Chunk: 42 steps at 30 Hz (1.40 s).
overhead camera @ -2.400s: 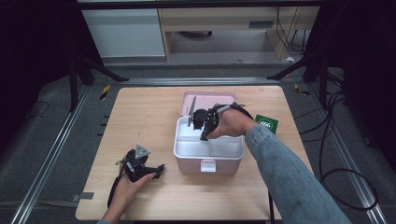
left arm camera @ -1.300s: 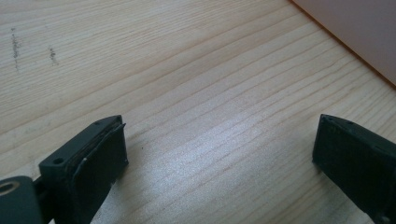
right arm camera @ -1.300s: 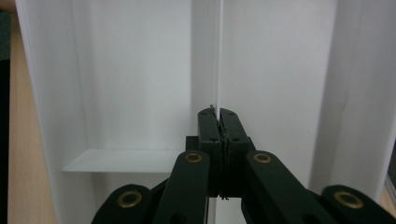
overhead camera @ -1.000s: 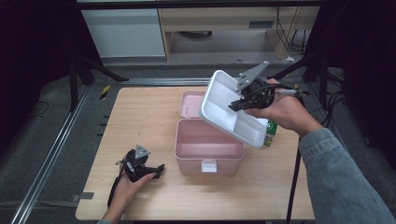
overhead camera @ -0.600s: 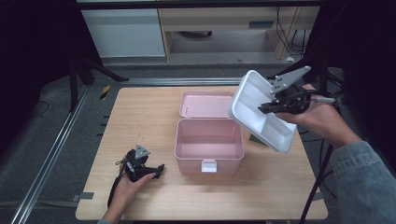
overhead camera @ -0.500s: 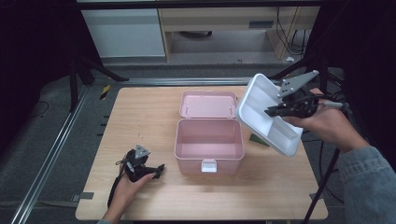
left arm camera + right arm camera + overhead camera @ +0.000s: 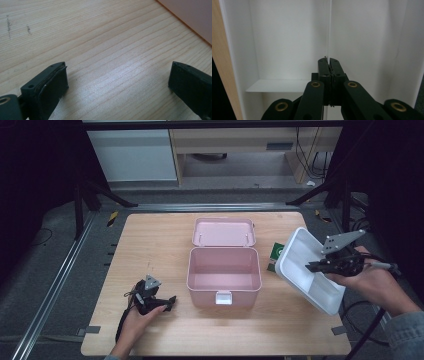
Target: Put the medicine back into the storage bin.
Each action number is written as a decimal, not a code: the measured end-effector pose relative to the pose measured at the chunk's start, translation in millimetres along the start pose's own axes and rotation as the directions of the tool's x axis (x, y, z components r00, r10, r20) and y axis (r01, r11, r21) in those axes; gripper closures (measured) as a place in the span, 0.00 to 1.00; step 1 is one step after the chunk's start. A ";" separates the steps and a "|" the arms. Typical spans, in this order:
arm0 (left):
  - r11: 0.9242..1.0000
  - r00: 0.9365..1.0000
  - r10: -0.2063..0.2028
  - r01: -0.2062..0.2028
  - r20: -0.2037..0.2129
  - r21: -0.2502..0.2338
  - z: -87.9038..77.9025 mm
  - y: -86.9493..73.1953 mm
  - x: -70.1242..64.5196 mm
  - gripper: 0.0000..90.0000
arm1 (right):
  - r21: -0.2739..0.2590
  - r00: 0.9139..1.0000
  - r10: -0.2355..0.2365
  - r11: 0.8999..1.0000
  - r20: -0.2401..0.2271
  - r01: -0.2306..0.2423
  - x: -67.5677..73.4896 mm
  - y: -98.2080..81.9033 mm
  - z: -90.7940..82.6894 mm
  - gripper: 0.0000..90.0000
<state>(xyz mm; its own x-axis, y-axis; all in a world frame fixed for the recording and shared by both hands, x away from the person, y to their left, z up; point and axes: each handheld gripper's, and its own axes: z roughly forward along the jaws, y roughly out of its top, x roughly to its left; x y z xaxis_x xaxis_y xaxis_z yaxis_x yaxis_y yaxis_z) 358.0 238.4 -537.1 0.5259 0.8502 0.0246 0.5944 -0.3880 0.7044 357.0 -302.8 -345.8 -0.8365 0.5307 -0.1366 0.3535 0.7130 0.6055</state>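
Right gripper [image 7: 325, 265] is clamped on the white tray's [image 7: 300, 265] divider, 3 o'clock of the pink box [image 7: 224, 275]; next it needs setting down. Left gripper [image 7: 167, 302] rests with jaws apart.

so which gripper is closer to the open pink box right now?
Left. The left gripper rests on the table just off the pink box's near-left corner, jaws open. The right gripper is farther off to the box's right, shut on the white tray's divider.

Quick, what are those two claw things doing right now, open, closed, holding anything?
Left gripper: fingers open, nothing between them, resting on the table.
Right gripper: fingers shut on the white tray's divider wall.
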 end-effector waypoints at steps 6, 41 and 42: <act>1.000 1.000 0.002 -0.002 0.000 0.003 -0.1 0.1 0.1 0.02 | 0.061 1.000 0.013 0.998 -0.027 -0.012 3.4 -25.6 24.5 1.00; 1.000 1.000 0.003 -0.003 -0.001 0.004 -0.1 0.1 0.0 0.02 | 0.268 0.982 -0.010 0.962 -0.188 0.061 22.8 -48.3 138.7 0.99; 1.000 1.000 0.003 -0.003 -0.001 0.004 -0.1 0.1 0.0 0.02 | 0.265 0.982 -0.002 0.963 -0.190 0.053 22.3 -48.9 139.1 0.96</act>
<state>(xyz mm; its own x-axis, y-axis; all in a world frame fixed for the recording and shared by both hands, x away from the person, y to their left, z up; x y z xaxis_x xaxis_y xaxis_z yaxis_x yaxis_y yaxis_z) 358.1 238.4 -537.0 0.5269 0.8495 0.0269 0.5953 -0.3915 0.7016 379.3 -262.1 -487.4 -0.9015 0.4326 0.0135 0.4067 0.8362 0.3680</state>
